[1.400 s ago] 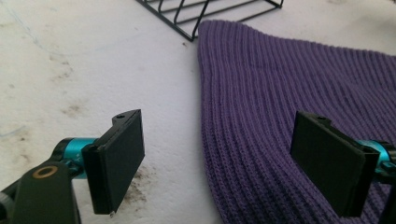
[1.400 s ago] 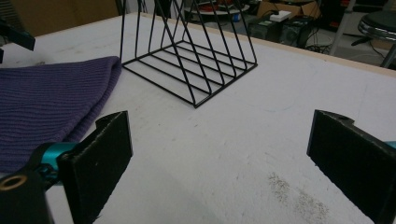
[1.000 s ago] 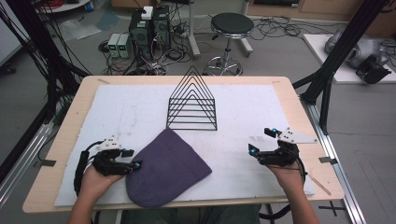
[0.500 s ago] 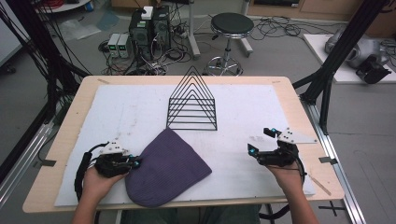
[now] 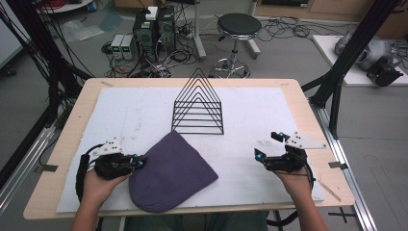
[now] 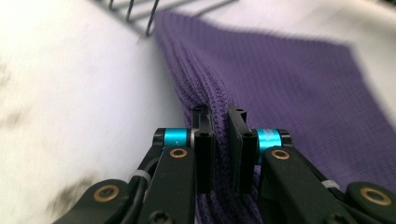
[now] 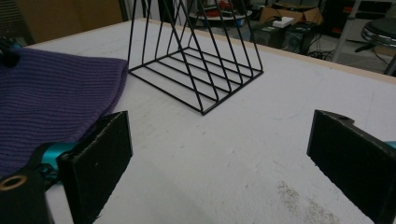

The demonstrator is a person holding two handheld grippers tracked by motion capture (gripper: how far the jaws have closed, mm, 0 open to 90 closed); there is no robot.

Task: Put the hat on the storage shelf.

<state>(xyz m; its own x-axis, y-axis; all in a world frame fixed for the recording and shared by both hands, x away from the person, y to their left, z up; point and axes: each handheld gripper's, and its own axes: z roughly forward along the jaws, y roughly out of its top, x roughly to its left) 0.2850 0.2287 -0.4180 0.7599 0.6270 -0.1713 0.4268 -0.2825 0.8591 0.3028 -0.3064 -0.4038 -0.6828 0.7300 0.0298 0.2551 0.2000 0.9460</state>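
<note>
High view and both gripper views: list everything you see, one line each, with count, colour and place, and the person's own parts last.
Knit hat: one, purple, flat at the near edge of the mat, left of centre.
Wire rack: one, black, triangular, upright at mid-mat beyond the hat.
Mat: one, white, covers most of the table.
Table: one, light wood.
Stool: one, black seat, on the floor beyond the table.
Electronics boxes: several, dark and grey, on the floor.
Left tool: one, black, its jaws have just been closing and pinch the hat's left edge.
Right tool: one, black, open, on the mat at right.
</note>
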